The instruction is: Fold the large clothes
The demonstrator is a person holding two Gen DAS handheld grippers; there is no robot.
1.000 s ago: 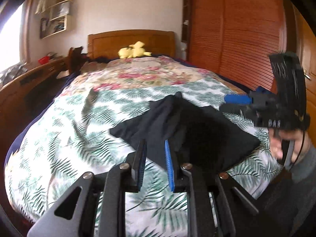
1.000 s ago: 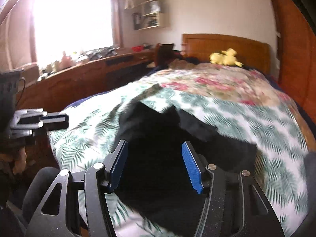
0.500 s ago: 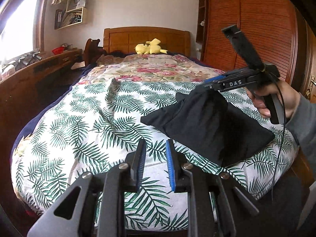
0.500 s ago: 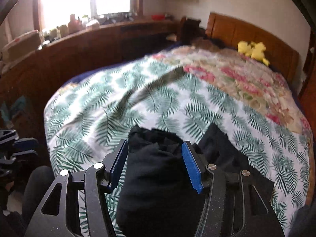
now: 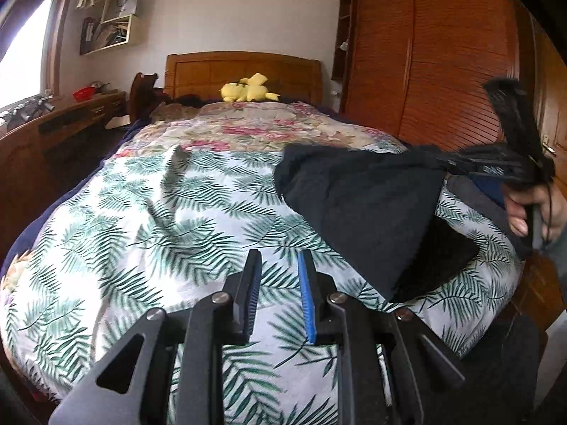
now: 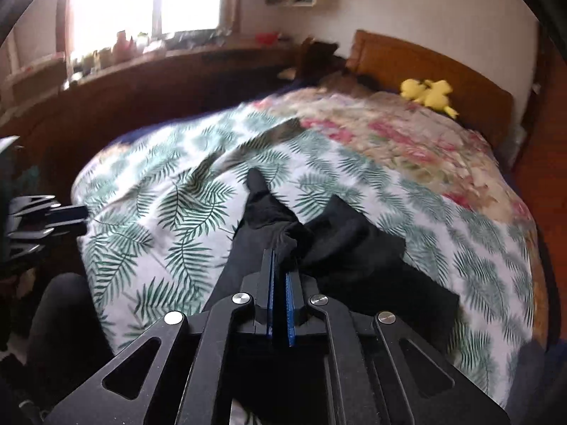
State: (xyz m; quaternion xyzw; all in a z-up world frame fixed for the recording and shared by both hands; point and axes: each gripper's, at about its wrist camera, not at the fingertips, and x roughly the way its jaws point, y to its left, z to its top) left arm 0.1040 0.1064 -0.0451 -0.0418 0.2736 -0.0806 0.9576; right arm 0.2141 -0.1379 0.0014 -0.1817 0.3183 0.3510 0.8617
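Now I am clenching my right hand-held gripper [image 6: 280, 265] on a bunched fold of the black garment [image 6: 354, 248], lifting that part while the rest is lying on the fern-print bedspread [image 6: 159, 212] near the bed's foot, toward my right. My left hand-held gripper [image 5: 278, 283] is hovering above the bedspread with its jaws slightly apart and nothing between them, well short of the garment. A yellow plush [image 5: 248, 92] is sitting by the headboard [image 5: 241, 71].

- The black garment [image 5: 368, 205] is matt, soft cloth.
- The bedcover [image 5: 149, 233] is smooth printed cloth.
- The headboard [image 5: 244, 71] is wood, a little glossy.
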